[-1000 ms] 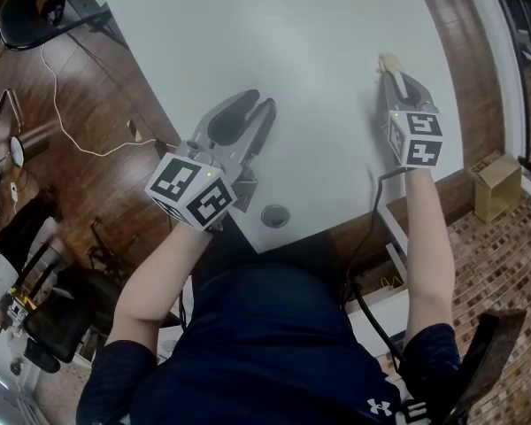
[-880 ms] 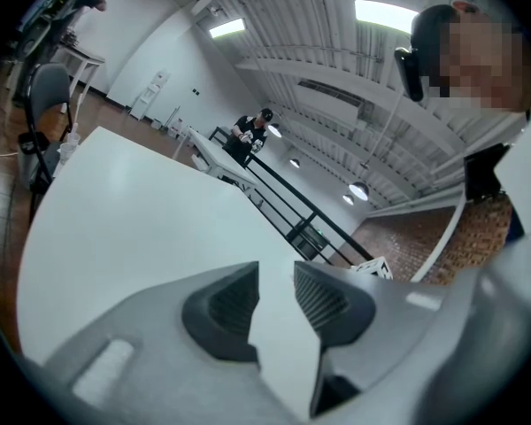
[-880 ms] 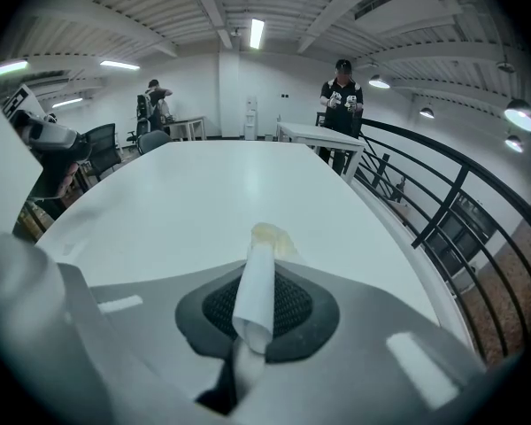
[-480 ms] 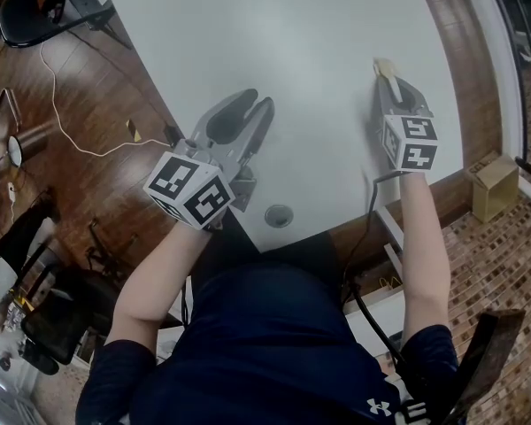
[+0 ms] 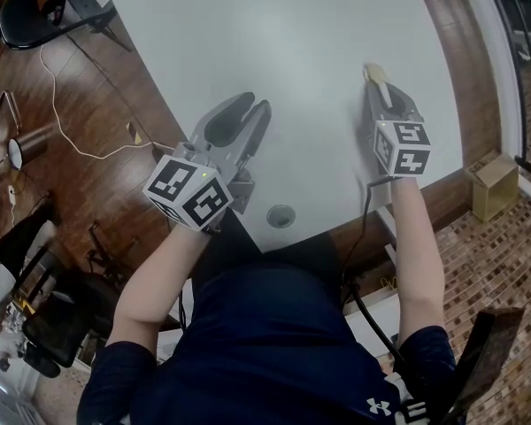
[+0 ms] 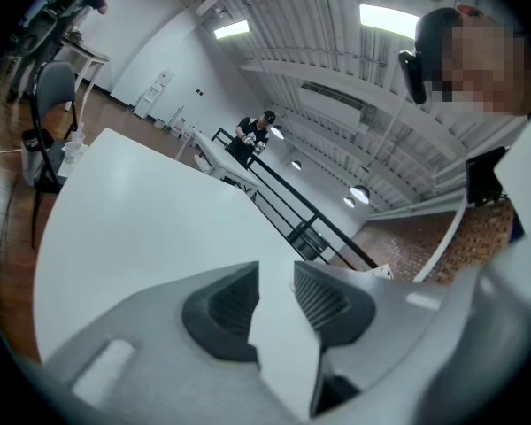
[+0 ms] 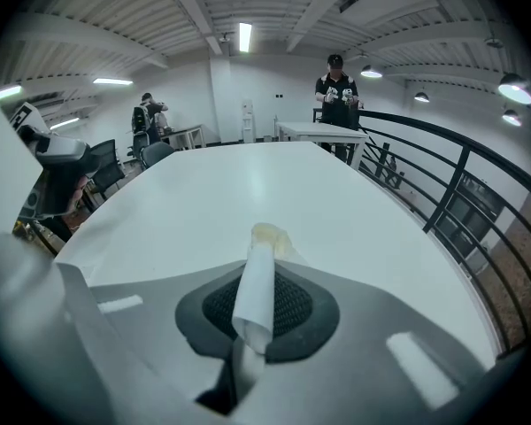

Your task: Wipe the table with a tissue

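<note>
A rolled white tissue (image 7: 255, 283) with a yellowish tip (image 5: 371, 72) sticks out past my right gripper (image 7: 258, 268), which is shut on it. That gripper (image 5: 378, 88) lies low over the white table (image 5: 274, 34) near its right edge, with the tissue's tip at the tabletop. My left gripper (image 5: 250, 112) hovers over the table's near left part, jaws a little apart and nothing between them. In the left gripper view only bare table (image 6: 133, 211) shows through the gap of the left gripper (image 6: 276, 277).
A round grommet hole (image 5: 280, 215) sits in the table near its front edge. On the floor are a cardboard box (image 5: 494, 184) at the right, a black chair (image 5: 31, 11) and a cable (image 5: 71, 131) at the left. A black railing (image 7: 460, 193) runs along the right.
My right gripper has slid a little to the left and toward me with the tissue in it. The left gripper has stayed almost in place.
</note>
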`<state>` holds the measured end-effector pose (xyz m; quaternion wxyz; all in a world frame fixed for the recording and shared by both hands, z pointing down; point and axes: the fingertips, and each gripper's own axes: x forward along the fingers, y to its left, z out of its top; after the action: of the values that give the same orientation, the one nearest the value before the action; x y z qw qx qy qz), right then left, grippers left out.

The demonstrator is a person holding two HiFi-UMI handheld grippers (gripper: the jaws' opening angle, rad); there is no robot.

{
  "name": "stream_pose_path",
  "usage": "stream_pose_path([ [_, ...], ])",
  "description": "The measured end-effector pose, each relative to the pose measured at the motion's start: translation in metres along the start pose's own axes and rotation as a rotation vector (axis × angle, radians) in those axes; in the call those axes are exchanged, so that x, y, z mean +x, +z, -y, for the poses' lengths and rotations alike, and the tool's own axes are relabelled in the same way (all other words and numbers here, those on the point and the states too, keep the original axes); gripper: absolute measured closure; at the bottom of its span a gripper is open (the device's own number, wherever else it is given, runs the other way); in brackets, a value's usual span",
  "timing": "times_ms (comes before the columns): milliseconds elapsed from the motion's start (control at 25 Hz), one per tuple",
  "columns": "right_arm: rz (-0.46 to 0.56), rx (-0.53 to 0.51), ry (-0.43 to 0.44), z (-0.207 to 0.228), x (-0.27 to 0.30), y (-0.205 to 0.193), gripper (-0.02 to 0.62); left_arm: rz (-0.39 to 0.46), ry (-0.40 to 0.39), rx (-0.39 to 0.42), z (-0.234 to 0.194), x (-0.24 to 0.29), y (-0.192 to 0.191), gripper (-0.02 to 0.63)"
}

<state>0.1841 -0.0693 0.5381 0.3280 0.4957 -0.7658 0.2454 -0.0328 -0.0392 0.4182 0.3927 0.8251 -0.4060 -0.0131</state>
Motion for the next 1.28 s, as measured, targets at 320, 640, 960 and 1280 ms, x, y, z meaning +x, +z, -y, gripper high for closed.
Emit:
stream_pose_path([
  [320, -0.009, -0.034, 0.058, -0.038, 0.001, -0.002, 0.583, -0.004, 0.000, -0.002, 0.001, -0.002, 0.004, 0.482],
  [640, -0.010, -0.040, 0.097, -0.064, 0.004, -0.005, 0.583, 0.007, -0.008, -0.006, 0.000, -0.005, 0.003, 0.482],
  [960, -0.012, -0.082, 0.113, -0.078, 0.004, -0.002, 0.583, 0.000, 0.003, -0.012, -0.001, -0.009, 0.003, 0.485],
  [1280, -0.018, -0.090, 0.110, -0.080, 0.004, -0.001, 0.583, 0.005, -0.004, -0.017, 0.000, -0.012, -0.001, 0.485],
])
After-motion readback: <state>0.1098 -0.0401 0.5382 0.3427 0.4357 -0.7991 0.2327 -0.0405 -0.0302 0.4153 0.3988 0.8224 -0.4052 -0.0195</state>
